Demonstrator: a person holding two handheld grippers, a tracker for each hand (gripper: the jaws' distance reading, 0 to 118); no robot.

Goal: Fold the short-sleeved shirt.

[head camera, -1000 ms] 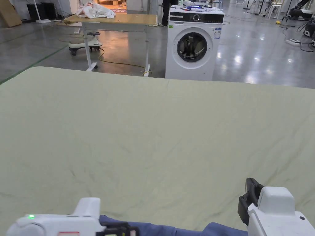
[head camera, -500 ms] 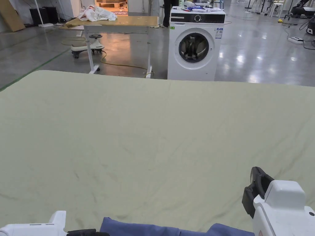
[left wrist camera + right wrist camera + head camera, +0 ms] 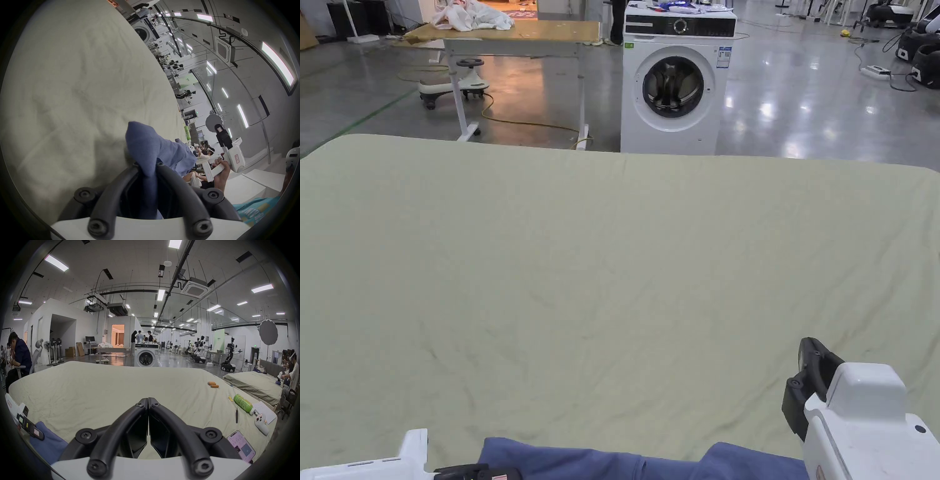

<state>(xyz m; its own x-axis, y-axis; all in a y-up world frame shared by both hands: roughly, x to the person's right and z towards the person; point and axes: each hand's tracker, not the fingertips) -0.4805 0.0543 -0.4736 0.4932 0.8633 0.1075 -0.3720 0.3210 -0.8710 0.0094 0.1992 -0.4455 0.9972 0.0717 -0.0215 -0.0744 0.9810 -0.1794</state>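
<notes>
Blue shirt [image 3: 600, 464] bunched at near edge of the bed [image 3: 612, 262]. Left gripper [image 3: 148, 168]: its 2 jaws pinch a fold of shirt. Right gripper [image 3: 148, 400] held above the sheet w/ jaws pressed together, nothing between.

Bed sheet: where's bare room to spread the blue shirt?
The sheet is bare from the shirt at the near edge to the far edge by the washing machine. Crowded: right edge, with batteries, green bottle, phone.
</notes>
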